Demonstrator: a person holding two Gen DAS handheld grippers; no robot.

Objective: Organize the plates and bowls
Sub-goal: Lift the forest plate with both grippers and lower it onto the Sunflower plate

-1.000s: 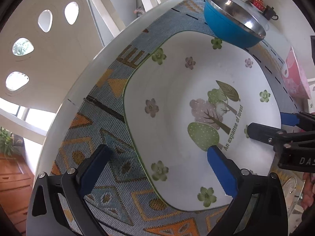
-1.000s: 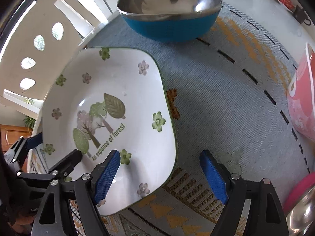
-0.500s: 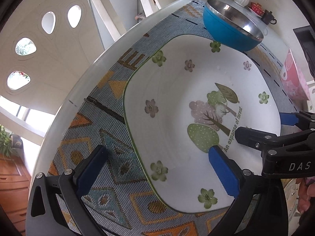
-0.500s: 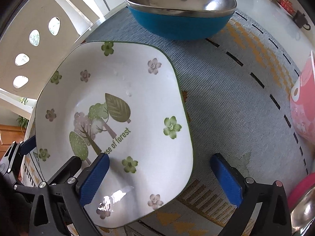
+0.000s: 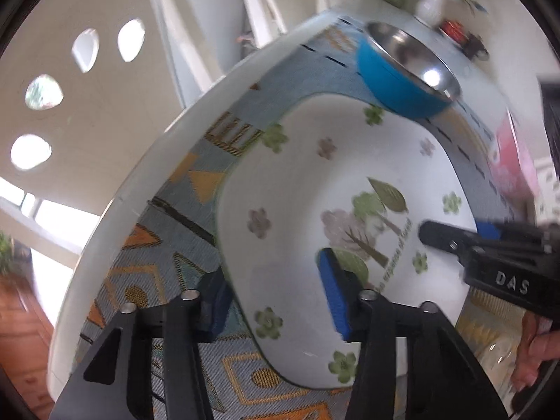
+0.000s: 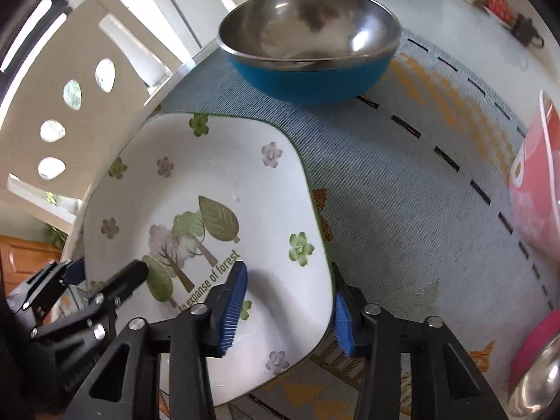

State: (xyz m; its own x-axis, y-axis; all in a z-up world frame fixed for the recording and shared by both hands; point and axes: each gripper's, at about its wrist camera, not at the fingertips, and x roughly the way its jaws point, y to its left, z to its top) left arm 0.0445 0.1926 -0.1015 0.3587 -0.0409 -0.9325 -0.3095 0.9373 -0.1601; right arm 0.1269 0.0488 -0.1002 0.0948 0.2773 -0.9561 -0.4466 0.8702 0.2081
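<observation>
— Both claws had just been closing since the earlier frames, each coming in from wide open onto opposite edges of the plate [image 6: 217, 210]. Did they actually have it?

— It looked so. The right claw [image 6: 287, 309] had one blue pad on the plate's inner face and the other under its rim at the lower middle of the right wrist view, with the rim between them. The left claw [image 5: 276, 301] sat the same way at the lower middle of its own view: one pad on the white inside, the other tucked below the edge against the patterned mat [image 5: 168, 245].

— And the plate itself?

— On the mat, on the tabletop [image 5: 147, 189], between the two claws, squarish with rounded corners. Each claw held a near corner, so the plate stretched away from both toward the upper part of each frame. Neither hand was clearly nearer; they shared it.

— What stood in the way?

— The blue bowl [image 6: 311, 45] with the steel inside sat just beyond the plate's far corner, close to it; whether they touched I could not tell. A pink bowl [image 6: 539, 182] was at the right edge of the right wrist view, well apart. The tabletop edge ran close along the plate's left side in the left wrist view.

— So where was the room?

— Upward, I'd judge, and over the open mat right of the plate.
</observation>
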